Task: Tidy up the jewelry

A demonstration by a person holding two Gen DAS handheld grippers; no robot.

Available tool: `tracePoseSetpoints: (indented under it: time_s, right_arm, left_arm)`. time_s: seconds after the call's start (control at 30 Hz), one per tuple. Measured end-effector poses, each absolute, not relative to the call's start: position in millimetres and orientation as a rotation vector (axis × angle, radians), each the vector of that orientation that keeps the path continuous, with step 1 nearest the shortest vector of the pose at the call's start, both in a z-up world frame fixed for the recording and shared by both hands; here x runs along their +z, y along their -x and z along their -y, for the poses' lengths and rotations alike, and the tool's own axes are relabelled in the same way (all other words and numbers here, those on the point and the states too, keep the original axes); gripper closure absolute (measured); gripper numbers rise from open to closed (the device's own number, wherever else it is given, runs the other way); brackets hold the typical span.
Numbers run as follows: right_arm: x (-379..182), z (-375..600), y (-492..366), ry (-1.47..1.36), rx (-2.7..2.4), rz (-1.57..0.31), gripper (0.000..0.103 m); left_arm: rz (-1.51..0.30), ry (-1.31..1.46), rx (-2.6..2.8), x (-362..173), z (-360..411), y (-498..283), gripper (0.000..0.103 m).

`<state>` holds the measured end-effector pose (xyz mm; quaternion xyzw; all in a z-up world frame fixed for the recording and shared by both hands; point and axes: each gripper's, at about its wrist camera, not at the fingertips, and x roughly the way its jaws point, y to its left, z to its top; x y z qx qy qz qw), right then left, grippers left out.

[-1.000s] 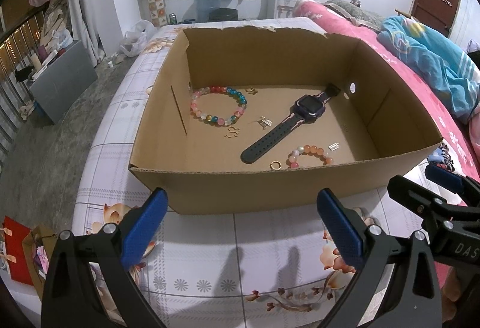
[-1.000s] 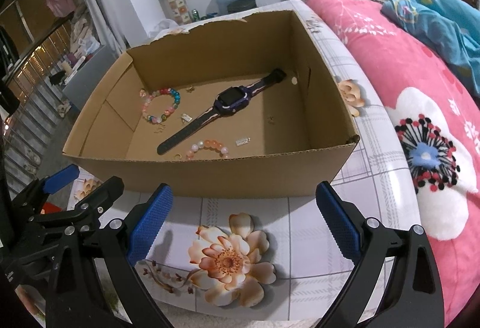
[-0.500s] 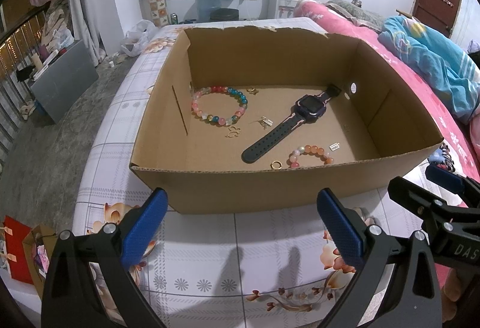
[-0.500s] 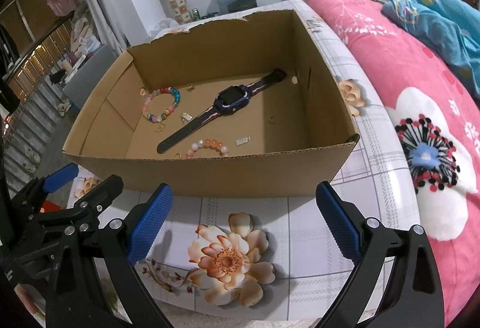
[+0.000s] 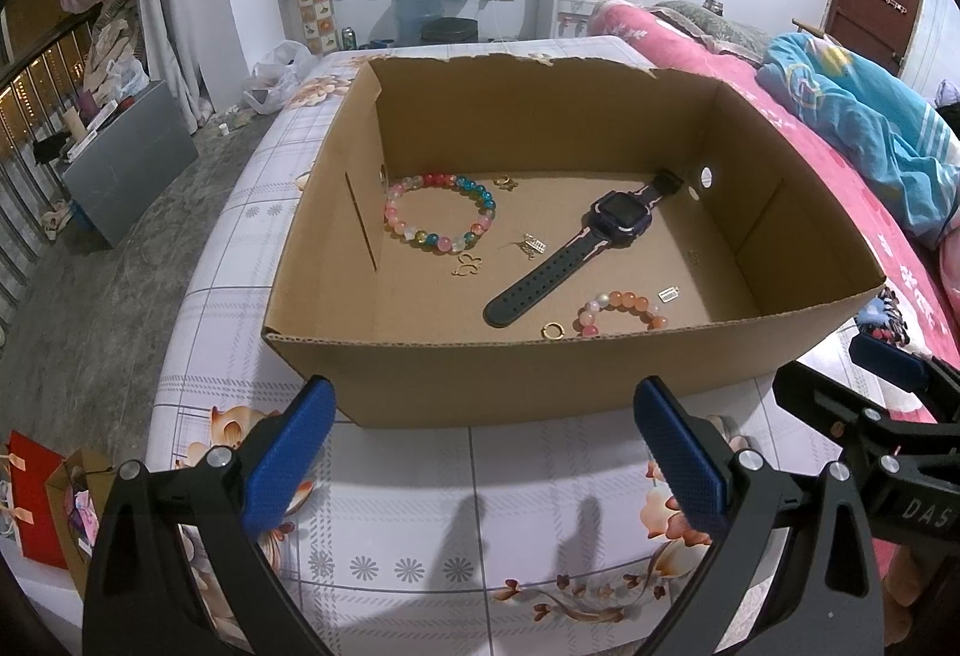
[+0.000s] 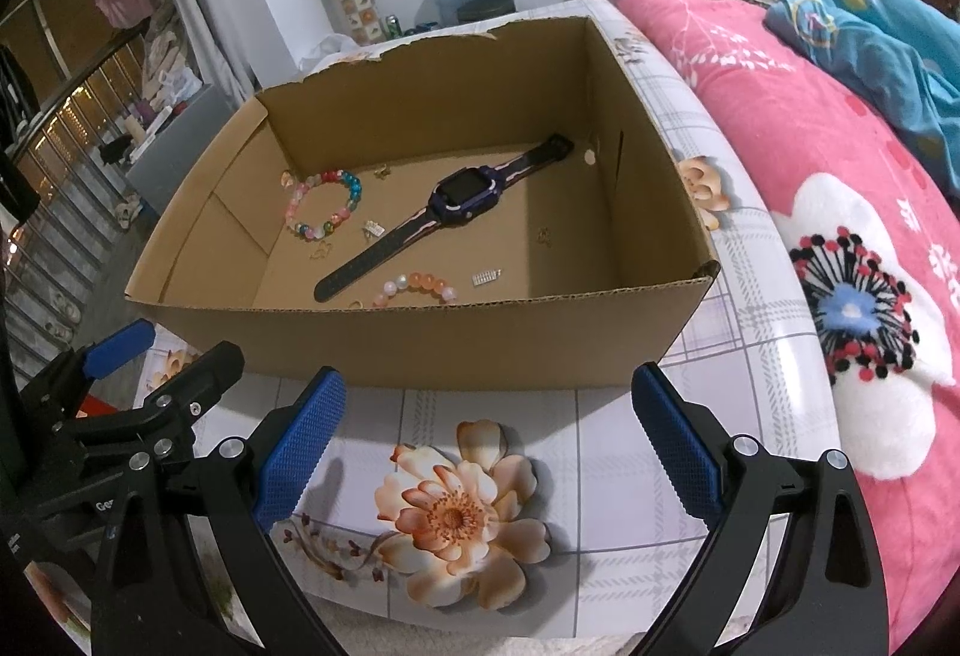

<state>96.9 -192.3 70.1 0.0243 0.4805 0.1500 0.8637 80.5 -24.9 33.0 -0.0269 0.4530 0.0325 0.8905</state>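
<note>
— Where does the jewelry lie?

— All in the cardboard box (image 5: pixel 540 380) on the bed: multicolored bracelet (image 5: pixel 440 211), watch (image 5: pixel 585 245), peach bracelet (image 5: pixel 621 309), gold ring (image 5: pixel 553 330). Sorted or awaiting sorting, one can't say.

— And the grippers?

— Left gripper (image 5: pixel 480 461) and right gripper (image 6: pixel 486 449) hang before the near wall, fingers spread wide, holding nothing, jewelry well beyond them.

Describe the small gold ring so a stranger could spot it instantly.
Look into the open cardboard box on the floral tablecloth. Along its near wall, the gold ring lies between the watch strap's tip and the orange bead bracelet. It is the only plain, beadless hoop.
</note>
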Motion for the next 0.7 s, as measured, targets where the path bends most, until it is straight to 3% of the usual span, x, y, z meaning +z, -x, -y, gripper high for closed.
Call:
tracePoseSetpoints:
  time_s: [0.7]
  right_arm:
    - [69.7, 191.3, -95.9, -0.046, 0.318, -1.007, 0.011]
  left_arm:
    - [-0.942, 0.057, 0.068, 33.5, 24.2, -80.8, 0.005]
